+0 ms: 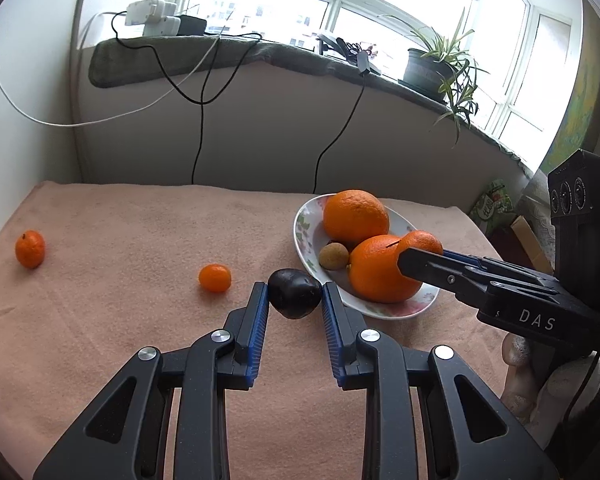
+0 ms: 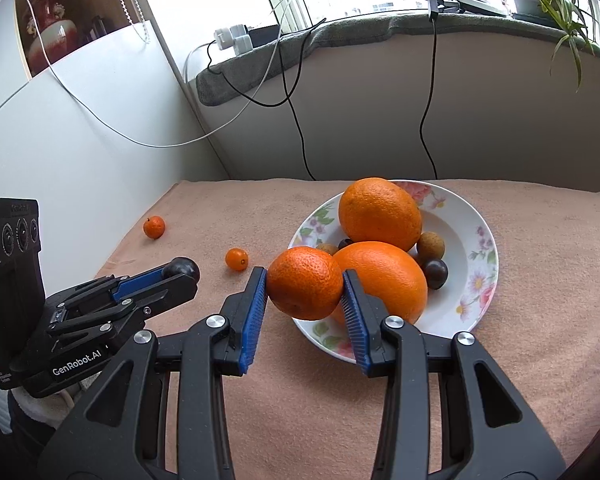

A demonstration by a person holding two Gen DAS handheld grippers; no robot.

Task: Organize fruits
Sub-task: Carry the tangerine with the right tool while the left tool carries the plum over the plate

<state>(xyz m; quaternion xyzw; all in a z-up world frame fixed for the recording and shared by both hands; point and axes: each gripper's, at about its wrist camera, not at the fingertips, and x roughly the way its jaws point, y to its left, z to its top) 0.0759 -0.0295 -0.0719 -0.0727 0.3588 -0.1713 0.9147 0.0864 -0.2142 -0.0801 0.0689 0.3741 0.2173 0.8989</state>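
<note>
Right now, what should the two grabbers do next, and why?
Probably carry both fruits over the plate and let go: the left gripper grips a dark plum, the right gripper a tangerine, both just short of it.

left gripper: black linkage arms, ribbed blue pads, round silver pivot screws, white "GenRobot.AI" on its body
right gripper: same black-and-blue build, white letters "DAS"
camera housings: black boxes, three round lenses

Home room: windowsill houseplant, floral plate
</note>
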